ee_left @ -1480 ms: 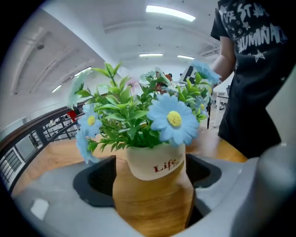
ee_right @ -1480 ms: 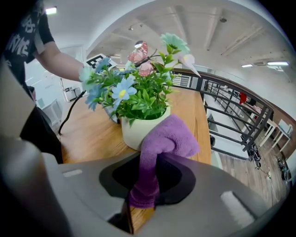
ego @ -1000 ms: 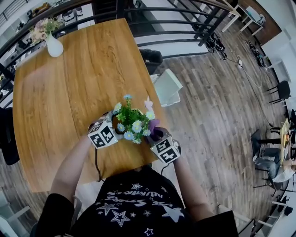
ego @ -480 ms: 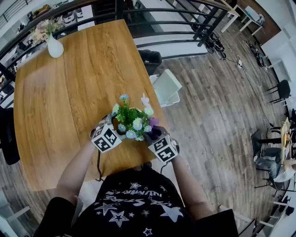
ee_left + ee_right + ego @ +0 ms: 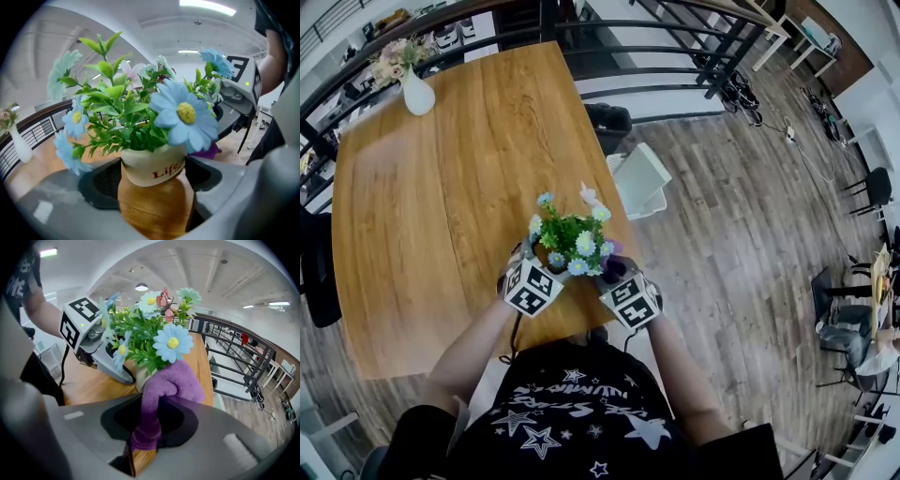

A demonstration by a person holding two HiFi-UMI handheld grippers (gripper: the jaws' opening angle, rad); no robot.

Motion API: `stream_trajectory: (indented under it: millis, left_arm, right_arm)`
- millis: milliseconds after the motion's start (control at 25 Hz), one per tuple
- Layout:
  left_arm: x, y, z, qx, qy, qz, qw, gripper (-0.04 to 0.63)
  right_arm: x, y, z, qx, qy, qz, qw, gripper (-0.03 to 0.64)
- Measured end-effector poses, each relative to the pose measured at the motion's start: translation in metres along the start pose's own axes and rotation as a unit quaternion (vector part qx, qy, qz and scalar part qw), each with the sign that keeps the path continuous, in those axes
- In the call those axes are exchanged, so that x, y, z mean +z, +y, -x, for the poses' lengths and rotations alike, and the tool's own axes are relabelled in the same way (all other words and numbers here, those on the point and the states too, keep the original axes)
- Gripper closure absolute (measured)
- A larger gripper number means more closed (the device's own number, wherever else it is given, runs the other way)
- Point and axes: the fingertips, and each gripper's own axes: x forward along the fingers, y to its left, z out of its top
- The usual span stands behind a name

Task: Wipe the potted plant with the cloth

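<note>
- At the counter's [image 5: 441, 187] near edge, right in front of the person, we have the plant [image 5: 570, 236], blue and white flowers on top.
- Left gripper [image 5: 536, 267] sits on the plant's left: its fingers [image 5: 101, 182] are clamped on either side of the cream pot [image 5: 152, 168], just below the leaves.
- Right gripper [image 5: 611, 274] is closed on a purple cloth [image 5: 161, 390], fabric pinched between its fingers and bunching up above them.
- That cloth is pressed against the plant's right side, touching the lower leaves under a blue daisy.
- Far corner: a white vase [image 5: 417, 94] of flowers, well apart from all this.
</note>
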Motion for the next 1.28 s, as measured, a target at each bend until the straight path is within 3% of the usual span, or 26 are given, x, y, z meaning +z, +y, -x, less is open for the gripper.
stream_trajectory:
  millis: [400, 640, 800, 1040, 1280]
  left_arm:
    - [0.004, -0.003, -0.006, 0.075, 0.009, 0.065, 0.9950, 0.152]
    - [0.005, -0.011, -0.003, 0.099, 0.015, 0.091, 0.9909, 0.152]
    - [0.001, -0.019, 0.004, 0.091, 0.001, 0.108, 0.9899, 0.152]
    - [-0.004, -0.034, 0.011, 0.074, 0.006, 0.096, 0.9926, 0.152]
    - [-0.003, -0.050, 0.018, 0.031, 0.005, 0.086, 0.9958, 0.153]
  right_arm:
    - [0.003, 0.012, 0.005, 0.020, -0.012, 0.006, 1.000, 0.531]
    - [0.003, 0.022, 0.011, 0.034, -0.017, 0.013, 0.999, 0.529]
    - [0.000, 0.023, 0.010, 0.037, -0.018, 0.015, 0.999, 0.531]
    - [-0.003, 0.013, 0.012, 0.024, -0.022, 0.008, 0.999, 0.529]
    - [-0.003, -0.002, 0.012, 0.007, -0.023, 0.002, 1.000, 0.529]
